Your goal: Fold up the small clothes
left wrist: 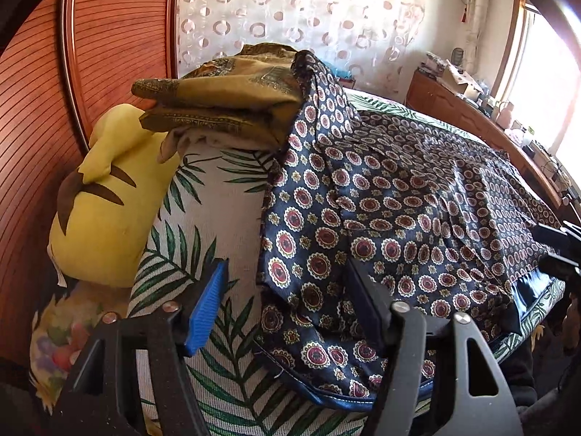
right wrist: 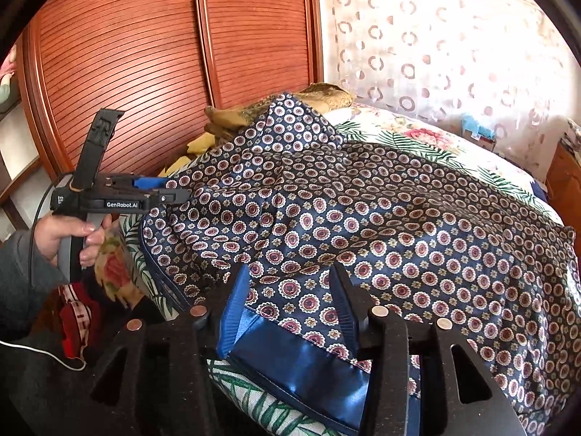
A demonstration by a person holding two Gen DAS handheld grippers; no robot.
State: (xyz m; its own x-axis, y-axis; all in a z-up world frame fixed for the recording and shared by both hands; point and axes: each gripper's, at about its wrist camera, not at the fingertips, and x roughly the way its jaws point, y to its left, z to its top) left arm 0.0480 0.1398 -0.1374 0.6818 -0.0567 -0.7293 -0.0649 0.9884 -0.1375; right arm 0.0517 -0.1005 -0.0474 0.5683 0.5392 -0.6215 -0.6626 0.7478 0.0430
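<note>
Navy garment (left wrist: 417,214) printed with maroon-and-white medallions, plain glossy blue hem band (right wrist: 308,359) at the near edge. Bed sheet (left wrist: 225,225) white with green palm fronds; far-left folded cloth (left wrist: 232,98) mustard-olive with ornate borders, plush (left wrist: 105,200) yellow with brown stripes. Gripper pads (left wrist: 205,312) blue on black frames; wardrobe doors (right wrist: 145,58) red-brown, ribbed.

The patterned garment (left wrist: 399,210) hides part of the folded olive cloth (left wrist: 225,101) behind it.

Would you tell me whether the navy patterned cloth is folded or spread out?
Spread: the navy cloth lies open across the bed, rumpled.
</note>
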